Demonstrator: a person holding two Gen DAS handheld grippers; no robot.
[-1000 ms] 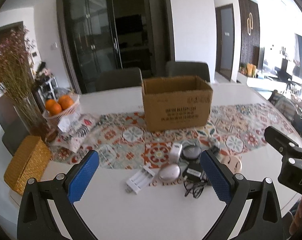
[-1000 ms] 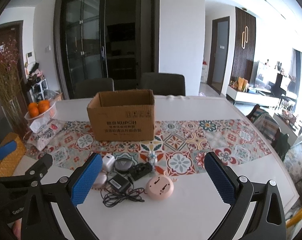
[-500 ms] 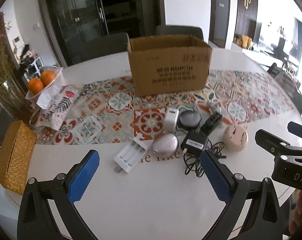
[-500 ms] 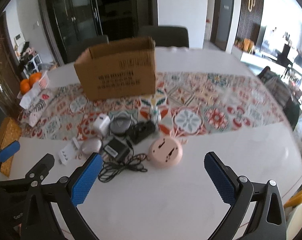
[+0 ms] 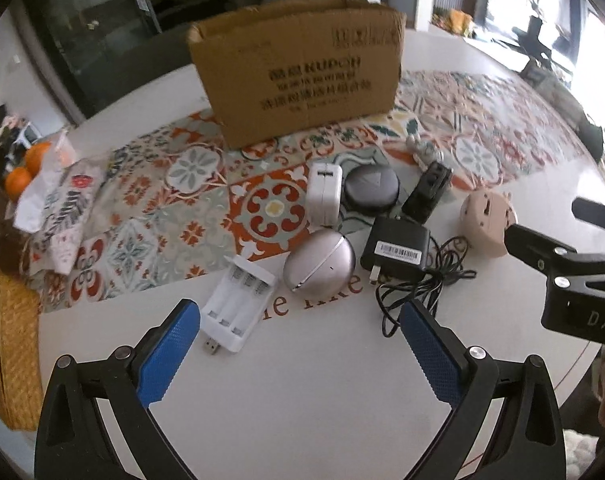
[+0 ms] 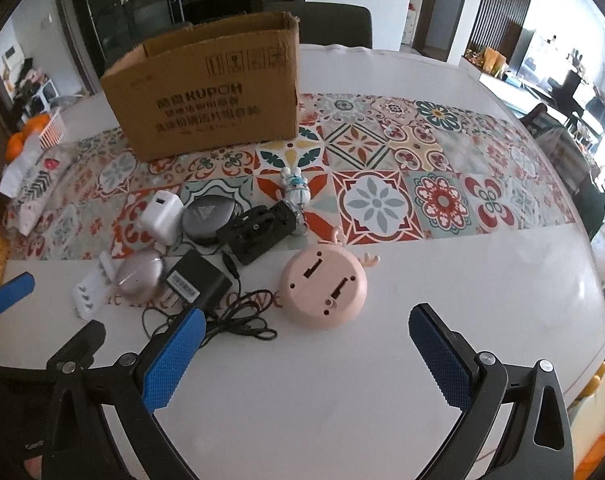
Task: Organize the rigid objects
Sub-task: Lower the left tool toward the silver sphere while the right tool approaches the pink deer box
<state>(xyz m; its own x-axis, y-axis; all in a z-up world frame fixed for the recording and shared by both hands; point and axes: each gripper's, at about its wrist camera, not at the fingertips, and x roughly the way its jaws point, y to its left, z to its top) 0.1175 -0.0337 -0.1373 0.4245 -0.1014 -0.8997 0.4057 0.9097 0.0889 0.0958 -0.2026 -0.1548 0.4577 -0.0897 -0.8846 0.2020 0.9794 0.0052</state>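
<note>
An open cardboard box stands on a patterned runner. In front of it lie a white battery charger, a silver oval case, a black adapter with cord, a white plug cube, a dark round case, a black clip-like part and a pink round device. My left gripper is open above the table in front of the charger. My right gripper is open just in front of the pink device.
A small figurine lies on the runner. A woven yellow box, a patterned pouch and a basket of oranges sit at the left. The table edge curves at the right. Chairs stand behind the box.
Both grippers have moved forward and down toward the cluster of objects, which now look larger and closer. Both stay open and empty.
</note>
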